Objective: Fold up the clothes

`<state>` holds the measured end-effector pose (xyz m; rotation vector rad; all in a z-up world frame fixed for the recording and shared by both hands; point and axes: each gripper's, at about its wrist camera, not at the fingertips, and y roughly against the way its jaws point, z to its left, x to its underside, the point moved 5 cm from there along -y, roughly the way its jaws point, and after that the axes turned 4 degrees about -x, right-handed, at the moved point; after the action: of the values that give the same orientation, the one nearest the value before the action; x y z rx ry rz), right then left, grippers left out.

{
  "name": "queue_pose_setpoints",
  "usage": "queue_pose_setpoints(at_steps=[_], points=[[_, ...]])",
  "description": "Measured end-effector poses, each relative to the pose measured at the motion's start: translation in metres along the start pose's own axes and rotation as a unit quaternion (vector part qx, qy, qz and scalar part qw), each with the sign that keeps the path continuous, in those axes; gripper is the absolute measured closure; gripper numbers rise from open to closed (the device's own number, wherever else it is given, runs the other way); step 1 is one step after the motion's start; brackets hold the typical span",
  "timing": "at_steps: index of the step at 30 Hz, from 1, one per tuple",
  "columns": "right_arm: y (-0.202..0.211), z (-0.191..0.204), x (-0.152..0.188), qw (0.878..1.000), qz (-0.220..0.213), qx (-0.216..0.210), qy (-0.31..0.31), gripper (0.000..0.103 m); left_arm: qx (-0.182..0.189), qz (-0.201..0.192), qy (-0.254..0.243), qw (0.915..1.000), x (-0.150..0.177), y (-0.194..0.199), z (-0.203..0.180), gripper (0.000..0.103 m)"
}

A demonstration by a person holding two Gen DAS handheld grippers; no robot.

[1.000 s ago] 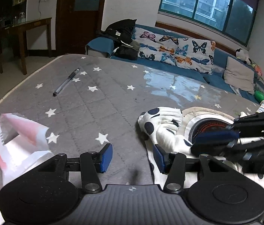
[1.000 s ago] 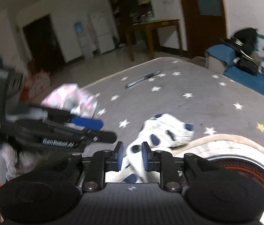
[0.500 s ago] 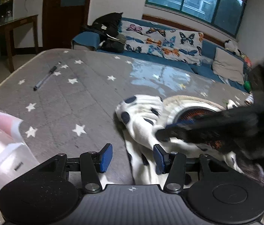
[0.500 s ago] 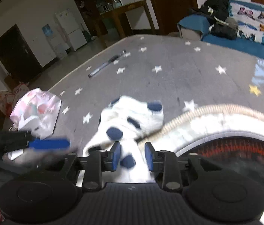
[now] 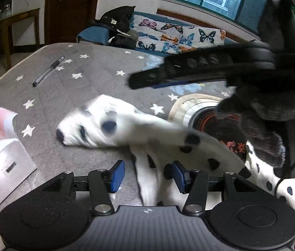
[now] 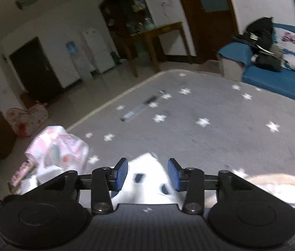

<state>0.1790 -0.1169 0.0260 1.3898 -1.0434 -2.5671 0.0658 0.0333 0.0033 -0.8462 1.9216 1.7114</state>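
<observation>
A white garment with dark polka dots point(image 5: 126, 129) lies spread on the grey star-patterned mat point(image 5: 80, 87), one end reaching left. My left gripper point(image 5: 148, 176) hangs low over its near part. A strip of the cloth runs between the blue pads, which do not press on it. My right gripper point(image 5: 147, 77) crosses the upper right of the left wrist view as a blurred black bar. In its own view the right gripper point(image 6: 147, 174) has its jaws opening over the garment point(image 6: 147, 179), with white spotted cloth between the pads but not pinched.
A pen point(image 5: 48, 71) lies on the far left of the mat. A pink-and-white folded item point(image 5: 3, 156) sits at the mat's left edge. A round patterned disc point(image 5: 210, 117) shows under the garment. A dark fuzzy sleeve point(image 5: 273, 113) holds the right gripper. A sofa point(image 5: 174, 35) stands behind.
The right gripper's jaws have spread apart and it has swept leftward above the garment. The garment's end now lies stretched out to the left. The left gripper has shifted over the cloth.
</observation>
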Motion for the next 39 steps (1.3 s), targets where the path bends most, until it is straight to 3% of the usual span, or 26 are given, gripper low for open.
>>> queue_pose_setpoints(at_steps=[6,15,16,17,18,20,23,28,32,35,39], points=[[-0.012,-0.023,0.011,0.999,0.029,0.027,-0.029,0.061,0.001,0.004,0.004,1.0,0.004,-0.001,0.002,0.049],[-0.056,0.004,0.016,0.997,0.057,0.035,0.042,0.061,-0.002,0.001,-0.007,1.0,0.006,0.0,-0.002,0.049],[-0.058,0.006,0.016,0.997,0.058,0.035,0.049,0.068,-0.002,0.001,-0.009,1.0,0.006,0.0,-0.002,0.049],[-0.06,0.009,0.016,0.996,0.06,0.032,0.051,0.085,-0.002,0.001,-0.01,0.9999,0.006,0.0,-0.002,0.049],[-0.061,0.01,0.015,0.996,0.061,0.031,0.052,0.093,-0.002,0.001,-0.011,0.9999,0.006,0.0,-0.002,0.049],[-0.058,0.01,0.013,0.996,0.057,0.044,0.058,0.099,-0.003,0.0,-0.012,0.9999,0.007,0.0,-0.002,0.049],[-0.047,0.002,0.008,0.995,0.038,0.074,0.06,0.099,-0.004,0.001,-0.012,0.9999,0.006,-0.001,-0.001,0.05],[-0.017,-0.051,-0.009,0.984,-0.008,0.18,0.001,0.099,-0.01,0.001,-0.018,0.9998,0.006,-0.003,-0.002,0.05],[0.0,-0.088,-0.006,0.974,-0.013,0.222,-0.038,0.092,-0.017,0.004,-0.022,0.9996,0.004,-0.004,-0.003,0.05],[0.014,-0.099,-0.004,0.971,-0.01,0.233,-0.049,0.092,-0.023,0.006,-0.024,0.9994,0.003,-0.006,-0.001,0.05],[0.026,-0.093,-0.001,0.981,-0.002,0.19,-0.031,0.091,-0.033,0.002,-0.017,0.9993,-0.006,-0.005,0.003,0.05]])
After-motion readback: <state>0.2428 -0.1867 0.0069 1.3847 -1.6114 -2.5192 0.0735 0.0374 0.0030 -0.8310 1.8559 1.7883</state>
